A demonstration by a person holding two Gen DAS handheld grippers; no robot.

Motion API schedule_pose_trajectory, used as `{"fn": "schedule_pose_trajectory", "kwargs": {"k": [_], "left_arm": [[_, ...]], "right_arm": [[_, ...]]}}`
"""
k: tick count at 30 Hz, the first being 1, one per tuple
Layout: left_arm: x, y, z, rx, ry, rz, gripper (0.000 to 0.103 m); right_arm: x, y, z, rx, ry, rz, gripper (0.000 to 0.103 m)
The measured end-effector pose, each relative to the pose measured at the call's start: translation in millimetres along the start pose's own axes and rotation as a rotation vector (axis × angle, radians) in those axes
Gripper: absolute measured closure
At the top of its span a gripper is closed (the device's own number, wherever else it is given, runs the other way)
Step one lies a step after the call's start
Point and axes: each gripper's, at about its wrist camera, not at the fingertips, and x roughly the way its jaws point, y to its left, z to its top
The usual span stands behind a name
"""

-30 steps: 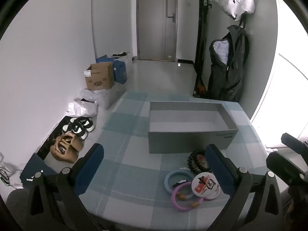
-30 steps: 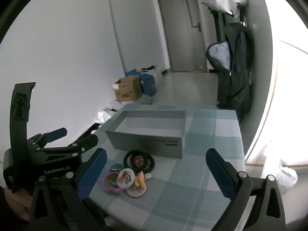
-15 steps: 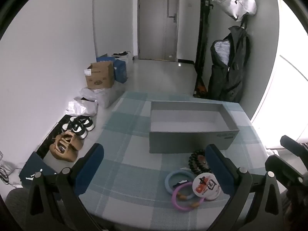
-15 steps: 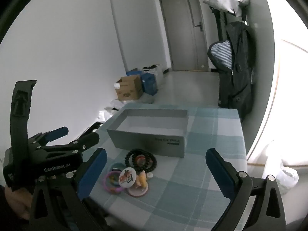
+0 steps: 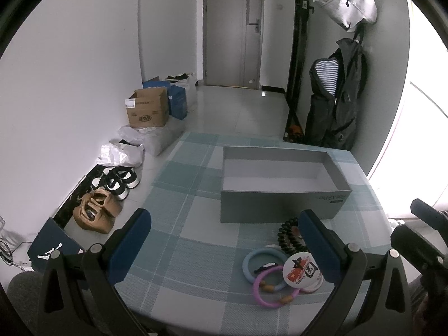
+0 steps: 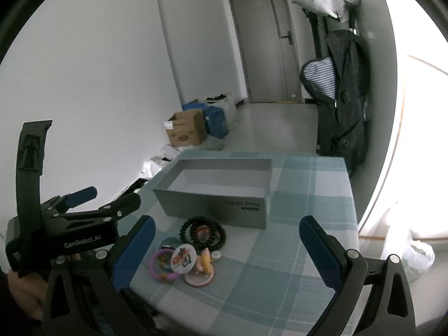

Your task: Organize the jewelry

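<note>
A: Checked tablecloth (image 5: 196, 238), blue and white, over small table; grey box (image 5: 282, 193) open and bare inside, toward far edge. Door, coats, cartons behind.

B: Noted. Jewelry?

A: Heaped just in front of box: black bead bracelet (image 6: 203, 231) nearest it, blue ring (image 5: 261, 260) and pink ring (image 5: 273, 287) overlapping, round badge (image 5: 303, 268) lying across both. Small figure on pink disc (image 6: 200, 275) beside badge.

B: Grippers?

A: Left gripper (image 5: 224, 249) above near edge, fingers spread wide, empty. Right gripper (image 6: 224, 249) likewise spread wide, empty, hanging over heap.

B: Handling?

A: Probably all light. Rings likely stiff, smooth, prone to slip; best pinched across band on free outer arc, clear of badge. Beads likely limp, apt to sag; better gripped across both coils. Badge flat, hard to get under; edge grip only.
</note>
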Motion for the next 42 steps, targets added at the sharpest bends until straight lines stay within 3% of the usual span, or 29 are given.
{"fn": "schedule_pose_trajectory", "kwargs": {"k": [42], "left_arm": [[3.8,-5.5,-0.1,-0.003,0.012,0.003,0.001]], "right_arm": [[7.1,5.1,-0.1,0.0,0.022,0.007,0.0]]}}
